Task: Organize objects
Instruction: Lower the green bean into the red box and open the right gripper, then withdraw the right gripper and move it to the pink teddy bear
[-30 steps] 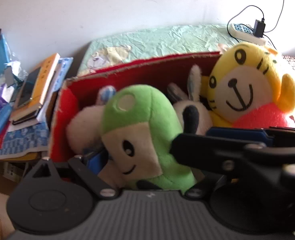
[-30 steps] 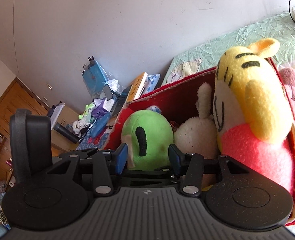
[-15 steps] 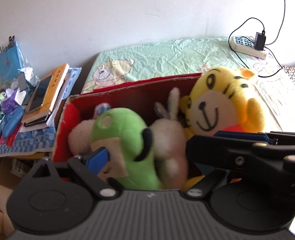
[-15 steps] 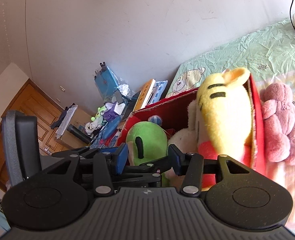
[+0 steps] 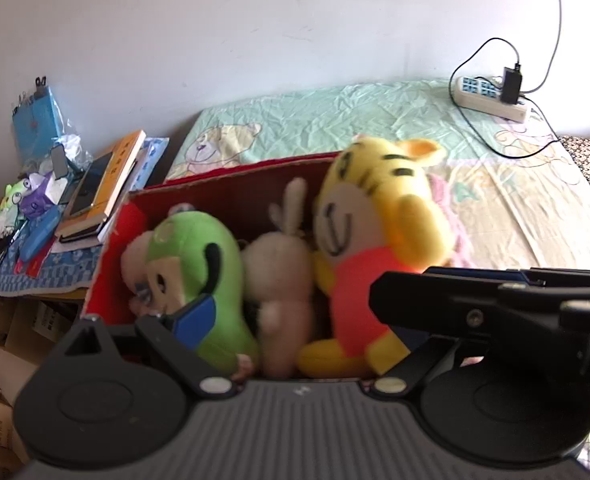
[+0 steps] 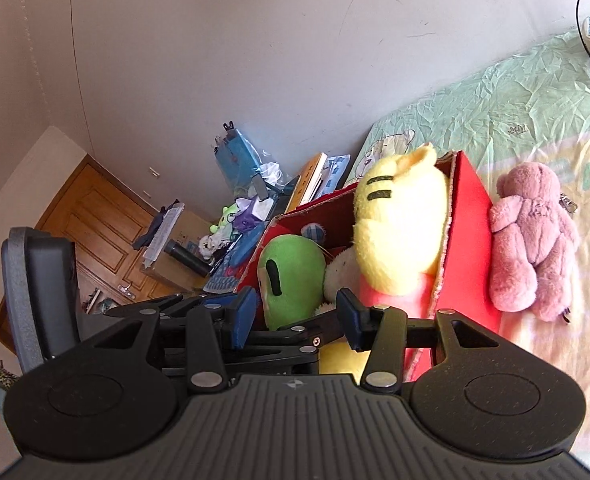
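Note:
A red cardboard box (image 5: 231, 192) stands on the bed, packed with a green plush (image 5: 211, 256), a beige rabbit plush (image 5: 279, 268) and a yellow tiger plush (image 5: 379, 200). My left gripper (image 5: 295, 320) hovers in front of the box, open, with nothing pinched; its right finger is hidden behind the other gripper's black arm. My right gripper (image 6: 295, 316) is also open and empty, just short of the box (image 6: 467, 208). From this side the green plush (image 6: 291, 264) and the tiger (image 6: 399, 216) show. A pink plush bear (image 6: 535, 240) lies on the sheet to the right of the box.
A green printed bedsheet (image 5: 335, 120) covers the bed. At its far right corner lies a power strip (image 5: 491, 96) with a charger and cables. Left of the box a side table holds stacked books (image 5: 107, 184) and small clutter. A wooden door (image 6: 95, 220) is far left.
Both grippers have drawn back from the box, so the toys look smaller and farther. The pink bear has come into the right wrist view. The jaw gaps look the same.

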`<state>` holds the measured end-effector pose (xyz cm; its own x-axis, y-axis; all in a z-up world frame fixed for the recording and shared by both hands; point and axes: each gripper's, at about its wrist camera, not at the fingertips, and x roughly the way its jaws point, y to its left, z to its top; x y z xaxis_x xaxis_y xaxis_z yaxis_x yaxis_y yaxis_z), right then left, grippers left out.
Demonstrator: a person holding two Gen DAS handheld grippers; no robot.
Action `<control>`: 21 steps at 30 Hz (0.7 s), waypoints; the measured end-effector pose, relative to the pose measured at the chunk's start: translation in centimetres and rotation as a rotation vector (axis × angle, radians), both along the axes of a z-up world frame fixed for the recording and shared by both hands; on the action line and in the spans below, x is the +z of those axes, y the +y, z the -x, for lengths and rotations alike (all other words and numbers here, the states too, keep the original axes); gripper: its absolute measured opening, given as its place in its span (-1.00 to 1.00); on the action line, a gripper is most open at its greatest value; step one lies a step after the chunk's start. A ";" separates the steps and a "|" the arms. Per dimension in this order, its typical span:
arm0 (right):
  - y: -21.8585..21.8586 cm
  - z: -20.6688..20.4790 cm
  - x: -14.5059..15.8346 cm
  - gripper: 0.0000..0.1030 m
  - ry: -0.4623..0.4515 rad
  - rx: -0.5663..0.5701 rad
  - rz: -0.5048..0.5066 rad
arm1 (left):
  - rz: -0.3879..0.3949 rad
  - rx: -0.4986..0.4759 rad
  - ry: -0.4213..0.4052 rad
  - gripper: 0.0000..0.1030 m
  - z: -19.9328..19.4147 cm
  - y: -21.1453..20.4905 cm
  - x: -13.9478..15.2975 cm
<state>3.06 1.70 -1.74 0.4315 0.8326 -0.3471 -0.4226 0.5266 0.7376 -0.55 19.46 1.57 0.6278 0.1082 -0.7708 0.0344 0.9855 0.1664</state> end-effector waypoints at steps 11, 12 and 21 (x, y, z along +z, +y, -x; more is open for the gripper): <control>-7.9 0.5 -1.9 -0.05 0.037 -0.089 -0.004 | 0.052 -0.092 -0.012 0.77 2.4 -6.6 -0.3; -8.5 0.4 -2.3 -0.05 0.045 -0.105 0.006 | 0.064 -0.104 -0.013 0.77 2.6 -7.2 -0.4; -11.6 -1.8 -7.1 -0.05 0.083 -0.157 0.181 | 0.144 -0.231 0.017 0.75 3.5 -12.2 -3.2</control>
